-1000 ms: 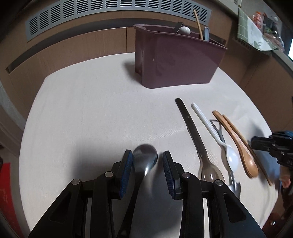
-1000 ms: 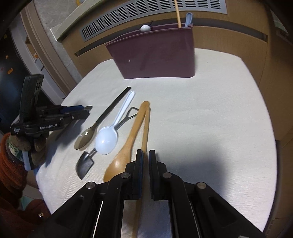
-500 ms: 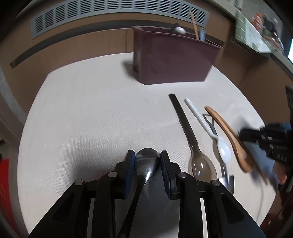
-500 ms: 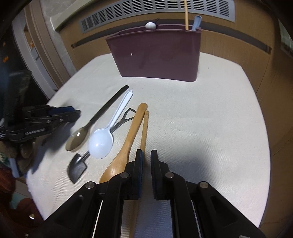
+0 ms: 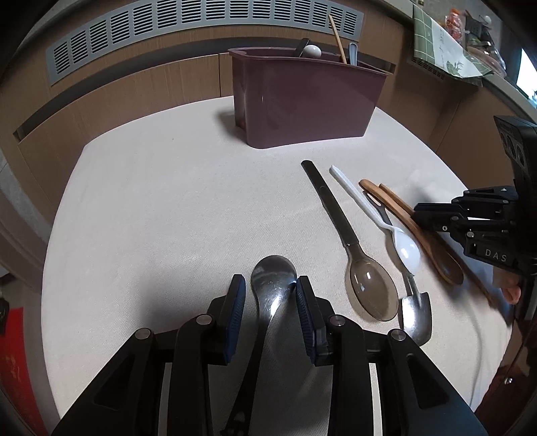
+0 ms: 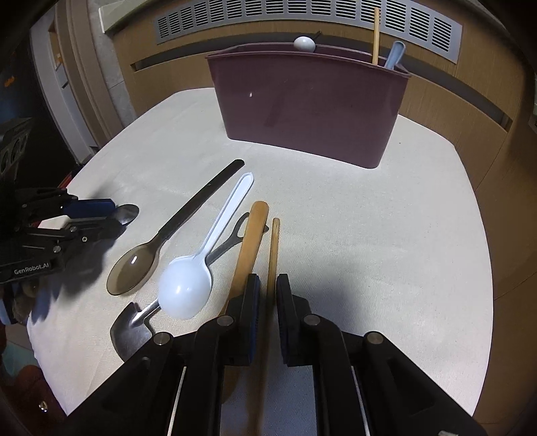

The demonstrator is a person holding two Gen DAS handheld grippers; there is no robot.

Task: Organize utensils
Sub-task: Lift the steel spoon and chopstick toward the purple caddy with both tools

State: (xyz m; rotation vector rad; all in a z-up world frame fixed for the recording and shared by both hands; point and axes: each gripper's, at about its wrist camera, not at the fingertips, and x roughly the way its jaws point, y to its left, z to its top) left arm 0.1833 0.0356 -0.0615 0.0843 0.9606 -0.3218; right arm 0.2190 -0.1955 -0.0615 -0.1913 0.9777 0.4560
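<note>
My left gripper [image 5: 270, 288] is shut on a metal spoon [image 5: 273, 278], its bowl sticking out past the fingertips above the cloth; it also shows in the right wrist view [image 6: 127, 213]. My right gripper [image 6: 267, 285] is shut on a single wooden chopstick [image 6: 273, 248] that points toward the maroon utensil holder [image 6: 312, 104]. On the cloth lie a smoky plastic spoon with a black handle [image 6: 134, 266], a white plastic spoon [image 6: 186, 288], a wooden spoon [image 6: 251, 234] and a small metal shovel-shaped spoon [image 6: 129, 330].
The holder [image 5: 302, 100] stands at the table's far side with a chopstick [image 6: 376, 33], a light blue handle [image 6: 394, 53] and a white round-ended utensil [image 6: 303, 43] in it. Wooden cabinets with a vent grille [image 5: 201, 23] lie behind. The table edge drops off near both grippers.
My left gripper has closed on the metal spoon and lifted it slightly. My right gripper, holding the chopstick, has moved forward toward the holder.
</note>
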